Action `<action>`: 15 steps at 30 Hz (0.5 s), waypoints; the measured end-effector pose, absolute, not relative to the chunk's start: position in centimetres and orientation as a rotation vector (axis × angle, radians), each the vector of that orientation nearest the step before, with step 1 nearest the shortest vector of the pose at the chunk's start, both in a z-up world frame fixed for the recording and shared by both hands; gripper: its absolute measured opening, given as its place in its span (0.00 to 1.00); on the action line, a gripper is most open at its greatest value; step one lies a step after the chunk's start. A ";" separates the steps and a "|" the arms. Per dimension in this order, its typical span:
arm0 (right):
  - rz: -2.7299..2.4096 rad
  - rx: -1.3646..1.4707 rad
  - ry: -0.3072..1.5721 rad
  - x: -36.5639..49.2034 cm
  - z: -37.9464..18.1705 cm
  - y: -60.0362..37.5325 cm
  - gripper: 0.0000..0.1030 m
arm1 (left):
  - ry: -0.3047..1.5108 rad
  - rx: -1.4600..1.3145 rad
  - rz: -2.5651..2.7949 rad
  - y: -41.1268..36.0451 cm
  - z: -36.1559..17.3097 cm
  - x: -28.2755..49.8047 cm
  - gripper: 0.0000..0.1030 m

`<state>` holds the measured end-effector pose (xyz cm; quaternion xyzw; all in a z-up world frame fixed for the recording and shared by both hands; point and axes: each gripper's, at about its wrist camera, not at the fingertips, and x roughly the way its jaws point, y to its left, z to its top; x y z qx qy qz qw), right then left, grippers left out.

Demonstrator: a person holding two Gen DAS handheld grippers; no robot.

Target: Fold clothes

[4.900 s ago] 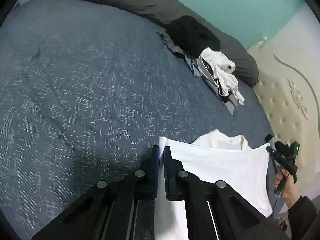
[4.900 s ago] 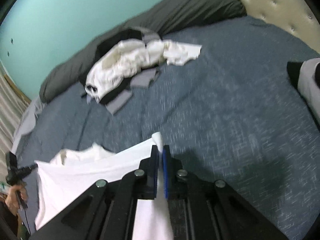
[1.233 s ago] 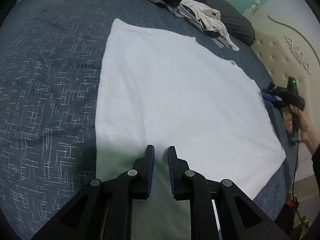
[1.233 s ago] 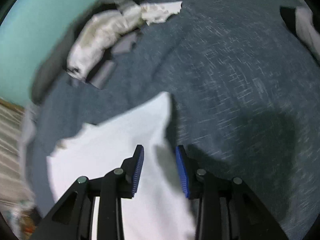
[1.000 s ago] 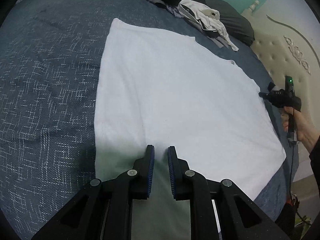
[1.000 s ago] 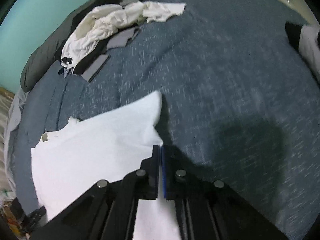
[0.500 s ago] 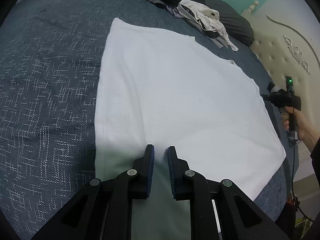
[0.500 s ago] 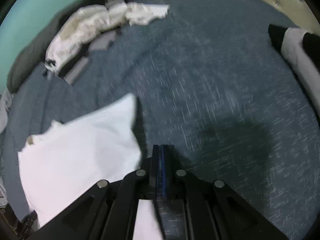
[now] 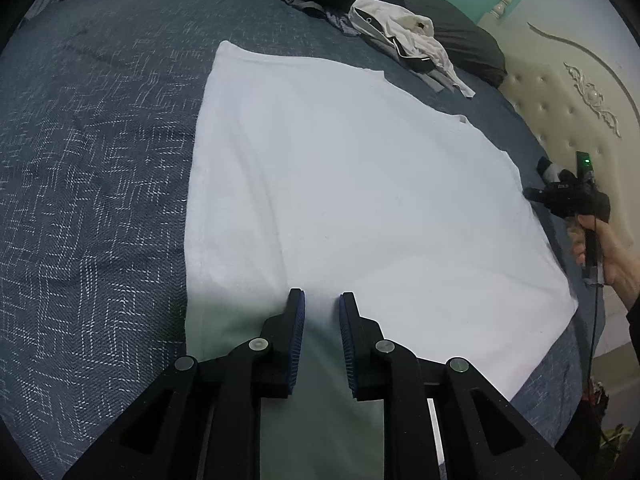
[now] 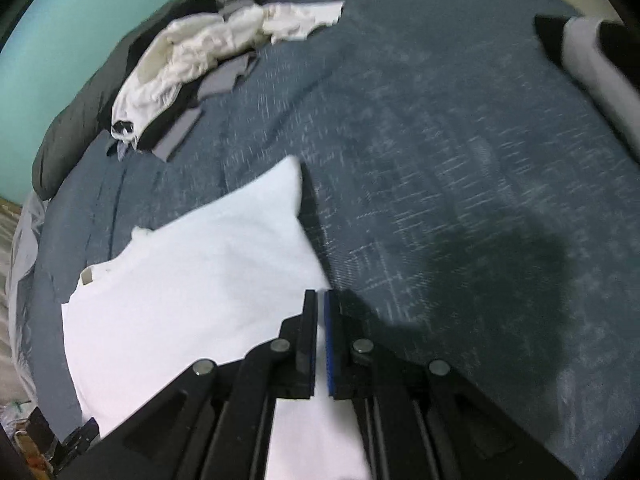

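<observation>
bedding first: white garment lying spread on the blue bed, ready for a fold.

blue bed cover point(image 9: 100, 160) is serving as the work surface, with the white garment point(image 9: 340, 184) lying flat across its middle so that the edges can be reached. a pile of other clothes point(image 9: 404, 36) is waiting near the dark pillow point(image 9: 472, 48), well apart. the left hand-held gripper point(image 9: 322, 308) is hovering over the near hem with its jaws slightly spread, having just been opening, and no cloth is pinched between them. the right hand-held gripper point(image 10: 321, 300) is sitting at the garment's side edge point(image 10: 308, 240) with jaws pressed together; cloth is showing in the slit, so it is probably pinching that edge for a fold.
</observation>
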<state>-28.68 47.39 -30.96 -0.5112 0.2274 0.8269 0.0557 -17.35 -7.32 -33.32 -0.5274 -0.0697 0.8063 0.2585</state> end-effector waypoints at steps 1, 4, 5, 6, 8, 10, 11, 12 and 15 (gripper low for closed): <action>2.528 -1.528 0.666 -28.2 -30.4 47.0 0.03 | -0.197 -1.431 2.183 -7.4 -33.3 -17.4 0.19; 2.613 -1.452 0.647 -26.4 -28.4 45.3 0.03 | -0.227 -1.436 2.181 -8.0 -32.9 -17.4 0.19; 2.649 -1.432 0.692 -25.9 -28.0 44.8 0.03 | -0.237 -1.437 2.182 -8.2 -32.7 -17.4 0.19; 2.684 -1.421 0.746 -25.1 -27.5 44.2 0.03 | -0.245 -1.438 2.191 -8.6 -32.5 -17.3 0.19; 2.748 -1.402 0.833 -23.7 -26.7 42.7 0.03 | -0.283 -1.448 2.204 -9.7 -32.0 -17.2 0.19; 2.792 -1.432 0.799 -22.8 -26.4 40.0 0.05 | -0.321 -1.462 2.210 -10.7 -31.4 -17.1 0.20; 2.807 -1.455 0.778 -22.7 -26.5 38.8 0.05 | -0.330 -1.466 2.216 -11.1 -31.1 -16.9 0.21; 2.830 -1.489 0.769 -22.3 -26.6 37.6 0.05 | -0.318 -1.462 2.235 -11.3 -30.7 -16.6 0.25; 2.895 -1.547 0.799 -20.7 -26.8 34.2 0.05 | -0.298 -1.482 2.245 -11.9 -30.0 -15.4 0.33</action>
